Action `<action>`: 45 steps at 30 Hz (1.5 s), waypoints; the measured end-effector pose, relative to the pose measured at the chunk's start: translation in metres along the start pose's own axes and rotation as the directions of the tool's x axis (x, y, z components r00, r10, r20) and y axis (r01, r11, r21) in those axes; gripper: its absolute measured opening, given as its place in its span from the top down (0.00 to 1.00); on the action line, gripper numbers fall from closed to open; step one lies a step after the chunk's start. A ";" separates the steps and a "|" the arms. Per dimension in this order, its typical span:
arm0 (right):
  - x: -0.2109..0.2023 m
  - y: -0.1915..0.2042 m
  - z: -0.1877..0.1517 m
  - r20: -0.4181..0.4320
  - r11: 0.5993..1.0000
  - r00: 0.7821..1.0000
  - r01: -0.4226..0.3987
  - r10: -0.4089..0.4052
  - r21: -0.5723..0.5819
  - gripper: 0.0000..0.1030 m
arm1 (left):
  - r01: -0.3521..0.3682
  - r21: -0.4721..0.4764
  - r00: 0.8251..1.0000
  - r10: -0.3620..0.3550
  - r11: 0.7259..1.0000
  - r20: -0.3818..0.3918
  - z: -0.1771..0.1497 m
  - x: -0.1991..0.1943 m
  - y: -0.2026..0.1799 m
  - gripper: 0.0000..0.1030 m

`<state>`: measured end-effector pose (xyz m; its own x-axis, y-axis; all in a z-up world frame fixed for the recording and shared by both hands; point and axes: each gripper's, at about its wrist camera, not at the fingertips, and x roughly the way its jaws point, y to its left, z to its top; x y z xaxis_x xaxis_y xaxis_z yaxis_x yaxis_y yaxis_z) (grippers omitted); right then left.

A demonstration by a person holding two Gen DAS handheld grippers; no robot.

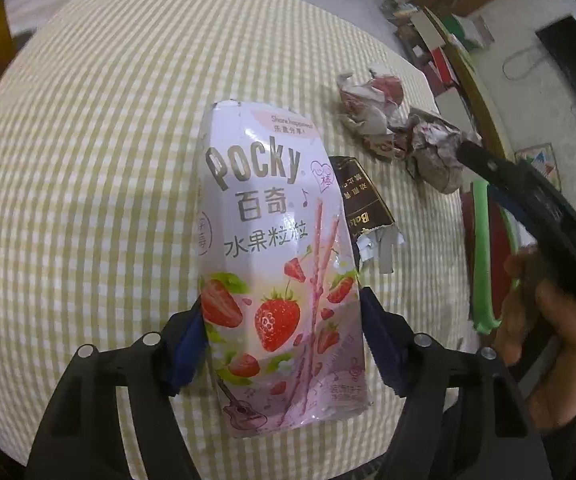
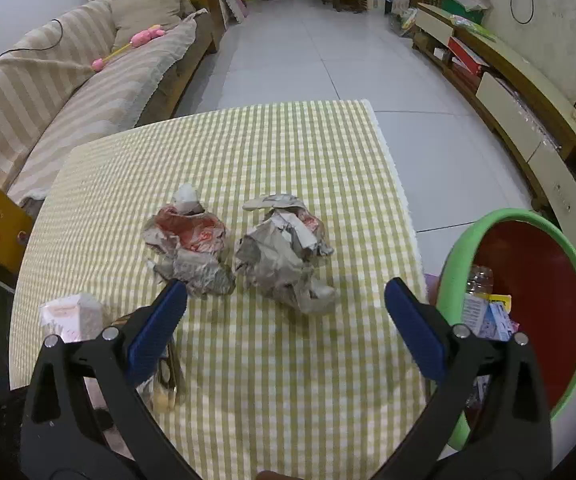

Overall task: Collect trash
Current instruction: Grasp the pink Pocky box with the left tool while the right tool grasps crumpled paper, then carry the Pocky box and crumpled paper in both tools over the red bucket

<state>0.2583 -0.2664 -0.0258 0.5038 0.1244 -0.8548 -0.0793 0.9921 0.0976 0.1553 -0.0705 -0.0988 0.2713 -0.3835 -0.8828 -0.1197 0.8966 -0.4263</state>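
Observation:
My left gripper is shut on a pink strawberry Pocky box, its blue pads pressed on the box's two sides, above the checked tablecloth. A dark brown torn wrapper lies just right of the box. Two crumpled paper balls lie farther right. In the right wrist view my right gripper is open and empty, just short of the two paper balls. The Pocky box top shows at the left.
A red bin with a green rim stands off the table's right edge and holds a bottle and cartons. A striped sofa is at the left, a low cabinet along the right wall, tiled floor beyond.

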 end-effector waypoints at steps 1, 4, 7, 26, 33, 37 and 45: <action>0.003 0.000 0.001 -0.003 1.000 1.000 0.001 -0.001 0.003 0.06 | 0.004 0.009 1.000 -0.004 1.000 0.000 0.000 0.000 -0.001 0.36; 0.015 0.000 0.004 -0.019 1.000 1.000 0.008 -0.007 0.012 0.10 | 0.004 0.015 1.000 -0.004 1.000 0.000 0.002 -0.002 -0.001 0.37; 0.028 -0.002 0.003 -0.074 0.999 0.997 -0.018 0.021 0.033 0.30 | 0.002 0.024 1.000 -0.002 1.000 0.013 0.002 -0.012 0.004 0.37; -0.042 -0.012 -0.015 0.008 0.996 0.998 -0.058 0.057 0.062 0.69 | -0.052 0.078 0.992 0.042 0.996 0.120 0.011 -0.061 0.009 0.37; -0.071 -0.014 -0.023 0.048 0.994 0.995 -0.089 0.086 0.061 0.69 | -0.064 0.092 0.987 0.050 0.994 0.152 0.010 -0.082 0.009 0.37; -0.086 -0.016 -0.027 0.066 0.993 0.993 -0.104 0.100 0.061 0.69 | -0.072 0.111 0.985 0.053 0.991 0.165 0.009 -0.090 0.000 0.37; -0.106 -0.036 -0.036 0.094 0.990 0.992 -0.099 0.090 0.098 0.69 | -0.083 0.172 0.982 0.051 0.982 0.184 0.010 -0.100 -0.030 0.37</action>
<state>0.1768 -0.3160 0.0433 0.5730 0.2145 -0.7910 -0.0447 0.9719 0.2312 0.1418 -0.0567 0.0042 0.4358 -0.2900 -0.8520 0.0237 0.9500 -0.3112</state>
